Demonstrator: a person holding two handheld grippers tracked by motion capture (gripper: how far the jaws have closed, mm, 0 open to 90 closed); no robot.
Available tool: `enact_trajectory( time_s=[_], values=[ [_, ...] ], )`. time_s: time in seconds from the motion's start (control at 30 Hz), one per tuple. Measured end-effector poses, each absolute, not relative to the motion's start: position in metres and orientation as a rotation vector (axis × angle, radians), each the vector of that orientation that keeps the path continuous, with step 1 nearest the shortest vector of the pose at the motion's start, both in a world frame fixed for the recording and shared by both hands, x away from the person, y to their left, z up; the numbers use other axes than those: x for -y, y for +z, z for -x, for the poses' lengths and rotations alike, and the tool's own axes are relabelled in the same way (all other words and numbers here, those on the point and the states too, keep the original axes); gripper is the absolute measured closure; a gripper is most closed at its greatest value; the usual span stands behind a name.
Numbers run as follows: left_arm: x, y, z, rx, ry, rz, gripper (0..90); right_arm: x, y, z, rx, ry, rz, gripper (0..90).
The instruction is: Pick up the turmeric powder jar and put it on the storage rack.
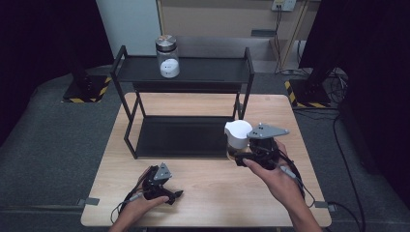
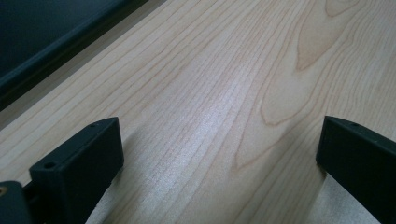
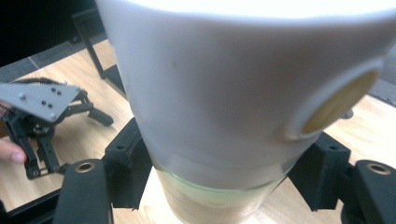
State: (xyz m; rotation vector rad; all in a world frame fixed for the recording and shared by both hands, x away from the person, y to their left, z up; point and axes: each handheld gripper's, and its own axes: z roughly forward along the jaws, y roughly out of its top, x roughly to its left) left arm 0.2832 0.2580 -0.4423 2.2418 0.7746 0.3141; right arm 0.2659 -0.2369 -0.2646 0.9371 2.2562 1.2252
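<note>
A glass jar with a white spouted cap (image 1: 238,135) is held above the right part of the wooden table (image 1: 212,193), just in front of the black rack's right leg. My right gripper (image 1: 238,155) is shut on the jar's glass body below the cap. In the right gripper view the jar (image 3: 224,93) fills the space between both jaws, with my right gripper (image 3: 224,184) pressing on either side of it. My left gripper (image 1: 173,194) rests low on the table's front left, open. In the left gripper view the left gripper (image 2: 219,154) has only bare wood between its jaws.
A black two-level metal rack (image 1: 183,72) stands across the back of the table. A glass jar with a silver lid and white contents (image 1: 168,58) sits on its top shelf. The lower shelf (image 1: 183,135) is dark and bare.
</note>
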Motion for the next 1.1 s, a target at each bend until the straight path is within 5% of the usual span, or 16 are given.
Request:
enact_trajectory(
  time_s=[1.1],
  values=[
    [-0.258,-0.442,-0.284,-0.772,0.311,-2.243,0.0,0.212,-0.191,-0.315,-2.235,1.252,-0.940,31.7]
  ],
)
